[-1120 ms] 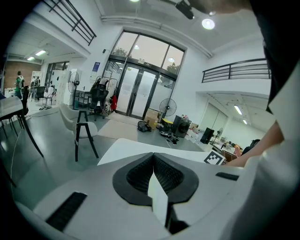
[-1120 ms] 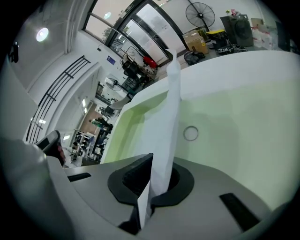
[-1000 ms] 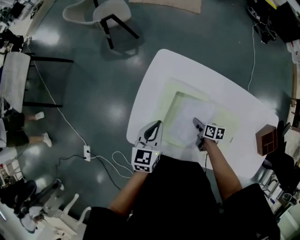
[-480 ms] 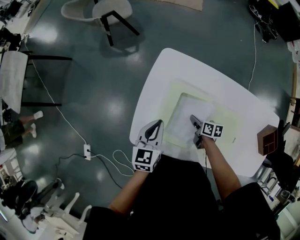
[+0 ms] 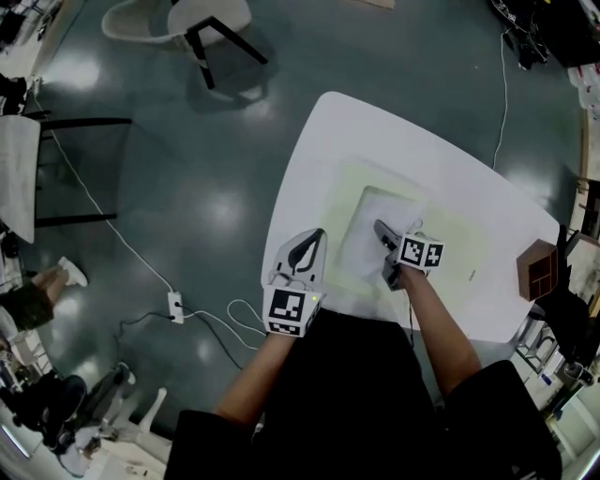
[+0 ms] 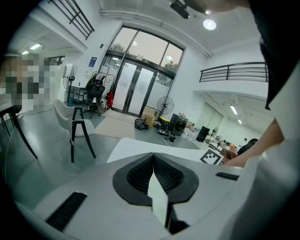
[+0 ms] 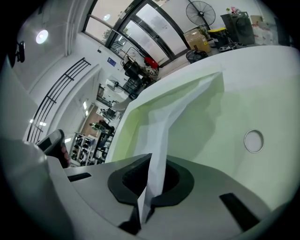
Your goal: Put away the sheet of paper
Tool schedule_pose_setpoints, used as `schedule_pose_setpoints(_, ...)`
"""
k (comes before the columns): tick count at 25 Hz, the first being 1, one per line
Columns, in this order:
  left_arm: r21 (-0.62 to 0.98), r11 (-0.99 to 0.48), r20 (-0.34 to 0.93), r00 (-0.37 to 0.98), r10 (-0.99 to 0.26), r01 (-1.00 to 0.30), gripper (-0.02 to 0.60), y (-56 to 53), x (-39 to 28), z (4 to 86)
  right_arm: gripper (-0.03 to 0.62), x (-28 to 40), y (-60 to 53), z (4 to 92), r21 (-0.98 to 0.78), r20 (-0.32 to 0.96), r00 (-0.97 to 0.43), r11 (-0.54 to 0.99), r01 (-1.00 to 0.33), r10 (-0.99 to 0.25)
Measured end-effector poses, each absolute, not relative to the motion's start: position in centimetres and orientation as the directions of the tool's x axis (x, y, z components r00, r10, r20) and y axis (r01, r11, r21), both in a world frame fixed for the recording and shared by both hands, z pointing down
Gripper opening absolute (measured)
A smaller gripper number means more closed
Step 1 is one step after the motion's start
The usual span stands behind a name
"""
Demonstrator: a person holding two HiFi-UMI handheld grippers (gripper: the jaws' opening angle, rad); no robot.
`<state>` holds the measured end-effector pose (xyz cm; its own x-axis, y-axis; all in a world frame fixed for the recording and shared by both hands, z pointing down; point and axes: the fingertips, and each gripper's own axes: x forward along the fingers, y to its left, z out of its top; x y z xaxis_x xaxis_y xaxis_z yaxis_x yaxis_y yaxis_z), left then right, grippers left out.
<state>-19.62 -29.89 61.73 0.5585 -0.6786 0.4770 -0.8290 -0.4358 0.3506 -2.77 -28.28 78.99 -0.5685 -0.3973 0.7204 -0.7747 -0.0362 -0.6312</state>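
A white sheet of paper lies on a pale green mat on the white table. My right gripper is shut on the sheet's near edge. In the right gripper view the paper rises creased out of the closed jaws and runs away over the mat. My left gripper rests at the table's near left edge, apart from the sheet. Its jaws are shut, with no sheet between them.
A brown wooden box stands at the table's right edge. A round mark shows on the mat. On the floor are a white chair beyond the table, a black chair frame at left, and a power strip with cables.
My right gripper has moved a little forward and left over the mat with the paper's edge in it. The left gripper has stayed at the table's edge.
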Motion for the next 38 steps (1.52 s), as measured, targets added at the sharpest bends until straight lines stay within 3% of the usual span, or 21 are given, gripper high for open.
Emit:
schedule_pose_setpoints(20,0.364,-0.477,0.472,0.600,-0.646,-0.800,0.003,-33.7,-20.0,63.7,0.002,-6.5,-29.4,79.6,-0.753,0.618,-0.686,-0.036,-0.657,-0.384)
schedule_pose_setpoints(21,0.359,-0.486,0.472,0.604,-0.643,-0.797,0.003,-33.8,-19.9,63.6,0.033,-6.3,-29.4,79.5,-0.752,0.619,-0.681,-0.043,-0.658,-0.391)
schedule_pose_setpoints(22,0.353,-0.493,0.471,0.607,-0.641,-0.795,0.003,-33.8,-19.7,63.5,0.108,-6.1,-29.4,79.4,-0.752,0.619,-0.674,-0.057,-0.657,-0.404)
schedule_pose_setpoints(29,0.319,-0.510,0.460,0.601,-0.653,-0.799,0.003,-33.2,-18.5,61.9,0.215,-2.1,-28.9,76.9,-0.755,0.574,-0.631,-0.039,-0.654,-0.522)
schedule_pose_setpoints(34,0.299,-0.522,0.460,0.600,-0.655,-0.799,0.003,-31.0,-16.6,60.5,0.222,3.0,-26.7,74.0,-0.743,0.558,-0.576,-0.051,-0.667,-0.597)
schedule_pose_setpoints(38,0.280,-0.532,0.457,0.598,-0.658,-0.799,0.003,-28.5,-14.5,59.3,0.221,8.2,-22.9,72.2,-0.666,0.617,-0.488,-0.078,-0.742,-0.617)
